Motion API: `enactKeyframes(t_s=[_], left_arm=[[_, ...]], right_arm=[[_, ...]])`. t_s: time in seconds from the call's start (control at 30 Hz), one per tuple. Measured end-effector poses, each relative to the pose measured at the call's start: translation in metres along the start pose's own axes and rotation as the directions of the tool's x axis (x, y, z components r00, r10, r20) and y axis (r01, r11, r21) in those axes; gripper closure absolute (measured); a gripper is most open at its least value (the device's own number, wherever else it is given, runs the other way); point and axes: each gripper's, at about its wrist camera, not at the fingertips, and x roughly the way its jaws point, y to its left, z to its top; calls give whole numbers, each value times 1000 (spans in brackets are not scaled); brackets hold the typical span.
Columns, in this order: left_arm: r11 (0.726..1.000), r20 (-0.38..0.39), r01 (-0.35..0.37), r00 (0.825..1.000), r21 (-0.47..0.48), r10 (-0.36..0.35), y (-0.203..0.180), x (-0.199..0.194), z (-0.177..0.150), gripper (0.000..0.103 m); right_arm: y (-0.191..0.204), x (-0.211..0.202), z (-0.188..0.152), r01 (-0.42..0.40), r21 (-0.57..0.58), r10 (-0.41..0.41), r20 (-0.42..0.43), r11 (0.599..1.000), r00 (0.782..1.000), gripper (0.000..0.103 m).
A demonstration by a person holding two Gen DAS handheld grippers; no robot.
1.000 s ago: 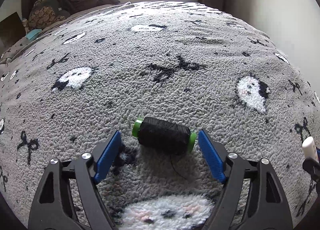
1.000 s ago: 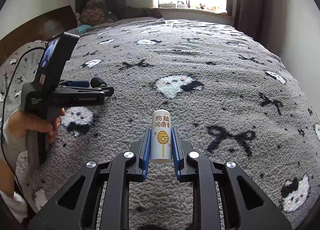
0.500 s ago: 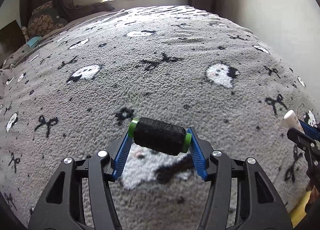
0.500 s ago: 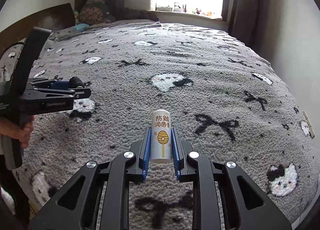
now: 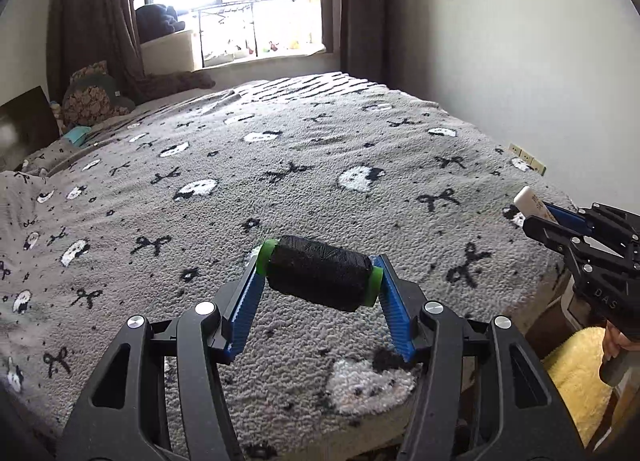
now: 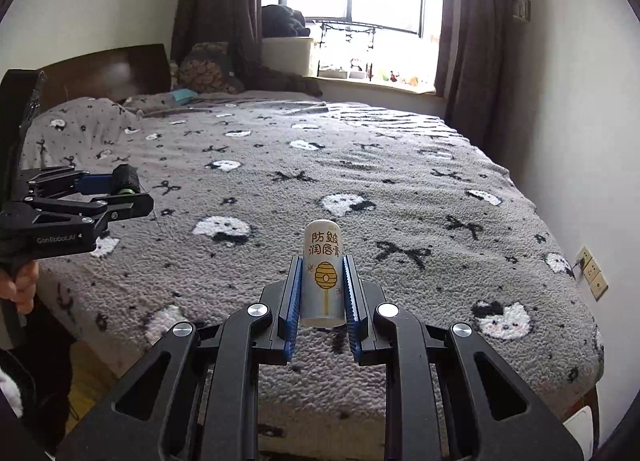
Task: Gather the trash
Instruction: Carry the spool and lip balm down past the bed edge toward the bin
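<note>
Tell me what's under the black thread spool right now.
Below the thread spool, held in the left gripper, lies only the grey blanket; the patch straight behind it is hidden.

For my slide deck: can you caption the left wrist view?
Left gripper clamps a black thread spool above the grey patterned blanket; right gripper holds a white tube.

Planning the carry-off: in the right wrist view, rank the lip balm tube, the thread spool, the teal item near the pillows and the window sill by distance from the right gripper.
1. Lip balm tube, clamped in the right gripper.
2. Thread spool, left, in the left gripper.
3. Teal item, far left, near the pillows.
4. Window sill, beyond the bed.
</note>
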Motion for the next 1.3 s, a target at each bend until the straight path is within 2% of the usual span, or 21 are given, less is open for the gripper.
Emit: enactKeyframes(t_s=[0.2,0.4,0.6,0.8,0.9,1.03,1.17,1.3], left_arm=[[1000,32,11,999,8,-11,-13,-50,-32,50],[1000,6,-3,1000,-12,3,-22,-68,-87,50],[997,-60,-18,998,-76,13,-21,-66,-138,50],[992,-158,-30,987,-123,10,-20,-46,-182,50],[991,-226,-45,974,-128,15,-20,-28,-206,50],[990,-322,-58,947,-129,13,-22,-4,-238,50],[989,-402,-58,916,-139,-3,-23,14,-265,50],[984,-466,-36,883,-175,-50,-22,28,-288,50]], right_arm=[[25,-40,-15,-15,-39,16,25,999,1000,82],[48,-55,-45,-37,-57,37,1,998,999,82],[65,-42,-86,-78,-43,74,-96,996,993,82],[77,-13,-128,-89,-40,78,-229,995,970,82],[79,-2,-147,-99,-35,85,-283,994,955,82],[83,13,-171,-121,-18,107,-351,993,930,82],[85,30,-190,-172,45,174,-425,984,888,82],[92,45,-209,-190,51,191,-487,980,852,82]])
